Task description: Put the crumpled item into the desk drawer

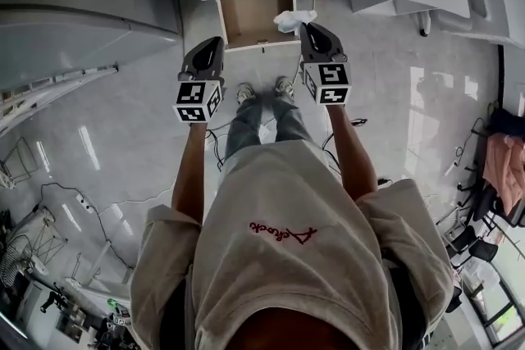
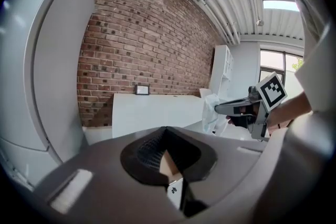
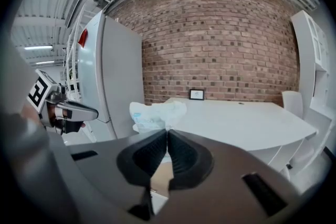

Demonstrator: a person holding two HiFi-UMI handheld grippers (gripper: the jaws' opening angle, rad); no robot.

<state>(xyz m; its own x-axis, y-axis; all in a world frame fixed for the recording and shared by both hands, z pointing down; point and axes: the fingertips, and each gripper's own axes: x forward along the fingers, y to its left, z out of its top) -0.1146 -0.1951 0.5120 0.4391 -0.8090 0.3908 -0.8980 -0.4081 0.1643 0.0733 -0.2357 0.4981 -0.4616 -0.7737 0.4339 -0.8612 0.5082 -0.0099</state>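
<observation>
Crumpled item [image 1: 294,20], pinched at tips of right gripper [image 1: 304,27] w/ jaws tight on it, hangs over right edge of open drawer [image 1: 246,16]; left gripper [image 1: 216,40] closed, empty.

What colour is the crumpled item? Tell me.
White with a pale blue patch; the crumpled item shows best in the right gripper view.

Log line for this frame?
right gripper: shut on crumpled bag | bag: over open drawer's right edge | left gripper: shut, empty
</observation>
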